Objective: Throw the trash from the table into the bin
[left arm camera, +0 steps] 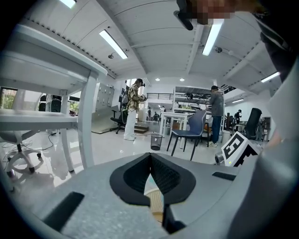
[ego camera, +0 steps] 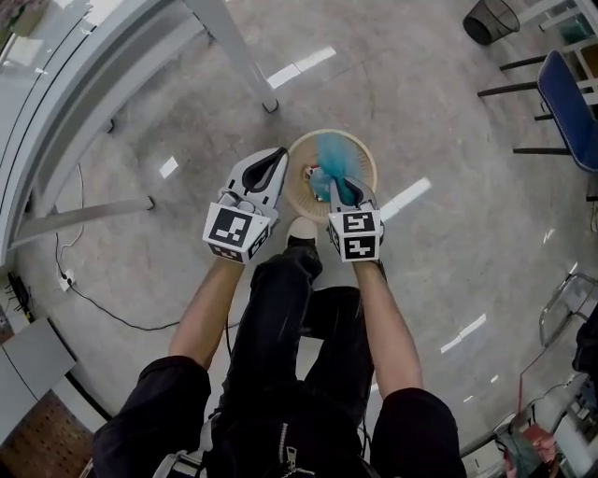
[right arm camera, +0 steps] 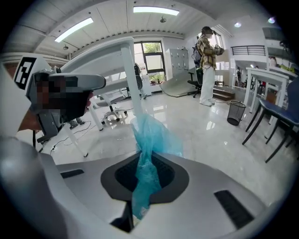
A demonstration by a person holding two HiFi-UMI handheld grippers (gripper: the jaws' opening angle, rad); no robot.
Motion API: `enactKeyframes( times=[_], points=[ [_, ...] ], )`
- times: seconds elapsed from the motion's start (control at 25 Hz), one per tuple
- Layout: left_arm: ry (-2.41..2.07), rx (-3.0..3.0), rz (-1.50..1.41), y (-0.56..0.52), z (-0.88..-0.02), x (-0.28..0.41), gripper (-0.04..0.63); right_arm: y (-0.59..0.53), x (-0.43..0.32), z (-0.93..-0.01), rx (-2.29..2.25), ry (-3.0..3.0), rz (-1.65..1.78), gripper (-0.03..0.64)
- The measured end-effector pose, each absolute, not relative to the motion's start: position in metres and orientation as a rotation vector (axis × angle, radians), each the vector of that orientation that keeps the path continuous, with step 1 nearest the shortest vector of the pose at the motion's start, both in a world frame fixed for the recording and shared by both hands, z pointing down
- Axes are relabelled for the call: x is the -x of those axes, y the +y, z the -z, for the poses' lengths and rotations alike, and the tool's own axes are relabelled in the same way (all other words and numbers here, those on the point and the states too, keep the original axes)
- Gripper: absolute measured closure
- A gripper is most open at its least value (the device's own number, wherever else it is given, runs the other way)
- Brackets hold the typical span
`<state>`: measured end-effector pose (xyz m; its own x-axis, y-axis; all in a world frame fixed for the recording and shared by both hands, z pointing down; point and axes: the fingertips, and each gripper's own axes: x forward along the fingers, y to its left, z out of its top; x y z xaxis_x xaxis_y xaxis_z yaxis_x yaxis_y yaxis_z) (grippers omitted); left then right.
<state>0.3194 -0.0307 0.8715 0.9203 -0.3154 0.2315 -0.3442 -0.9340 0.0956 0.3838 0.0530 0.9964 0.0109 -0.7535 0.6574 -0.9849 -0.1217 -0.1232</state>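
Directly below the person's head, at the centre of the head view, a round beige woven bin (ego camera: pixel 301 147) stands on the pale glossy floor (ego camera: pixel 420 112). The right gripper (right arm camera: pixel 145 158) has its jaws pinched on a crumpled teal plastic bag (right arm camera: pixel 153 136). In the head view the bag lies over the bin's open mouth, but whether it touches the inside cannot be made out. The left gripper (ego camera: pixel 272 162) sits just left of the bin's rim, its jaws pressed together with nothing between them. A white table leg (ego camera: pixel 235 51) slants across the upper left of that frame, and a black mesh wastebasket (ego camera: pixel 490 19) stands at the upper right.
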Motion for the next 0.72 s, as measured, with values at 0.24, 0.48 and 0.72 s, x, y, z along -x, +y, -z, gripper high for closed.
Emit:
enactKeyframes(
  times=[0.24,0.48,0.72],
  points=[
    [-0.510,-2.939,-0.350,-0.037,-0.881,-0.315,0.589,0.049,-0.379,-1.018,-1.883,-1.781,-0.911,0.524],
    [-0.510,-2.911,-0.377,-0.036,-0.884,-0.313,0.589,0.053,-0.384,-1.022,-1.914,-1.751,-0.954,0.410],
    [-0.491,-2.900,-0.412,-0.033,-0.881,-0.312,0.589,0.059,-0.383,-1.020,-1.914,-1.732,-0.989,0.394]
  ],
)
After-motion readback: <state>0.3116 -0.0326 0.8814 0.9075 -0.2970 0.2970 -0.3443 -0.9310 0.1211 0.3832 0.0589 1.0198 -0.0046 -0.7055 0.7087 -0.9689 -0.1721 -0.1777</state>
